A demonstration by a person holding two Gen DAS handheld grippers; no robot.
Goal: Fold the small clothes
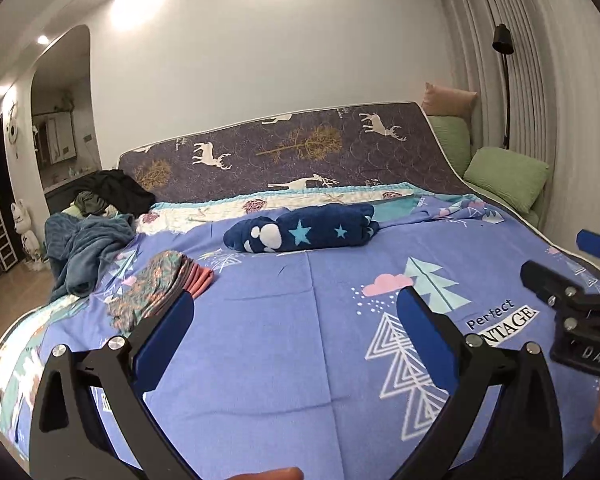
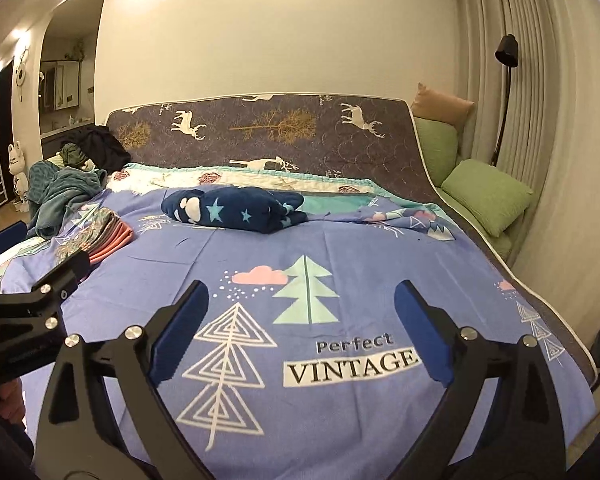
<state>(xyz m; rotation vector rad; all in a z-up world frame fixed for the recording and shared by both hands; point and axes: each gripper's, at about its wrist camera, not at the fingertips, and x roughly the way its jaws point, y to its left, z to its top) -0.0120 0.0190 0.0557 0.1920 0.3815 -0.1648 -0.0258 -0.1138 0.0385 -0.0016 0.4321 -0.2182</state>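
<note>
A folded stack of small clothes (image 1: 160, 288) (image 2: 100, 236), floral on top with pink layers under it, lies at the left of the blue printed bedspread (image 1: 284, 360) (image 2: 340, 400). A navy bundle with stars (image 1: 300, 232) (image 2: 232, 208) rests farther back near the middle. My left gripper (image 1: 296, 302) hovers over the sheet with its jaws wide and nothing between them, just right of the stack. My right gripper (image 2: 302, 292) is open and empty above the tree print. Each gripper shows at the edge of the other's view, the right gripper (image 1: 568, 260) and the left gripper (image 2: 40, 250).
A rumpled teal blanket (image 1: 84, 252) and a dark clothes heap (image 1: 112, 192) sit at the bed's far left corner. A deer-print mattress (image 1: 300, 144) leans against the wall behind. Green cushions (image 1: 504, 176) and a floor lamp (image 1: 504, 40) stand on the right by the curtain.
</note>
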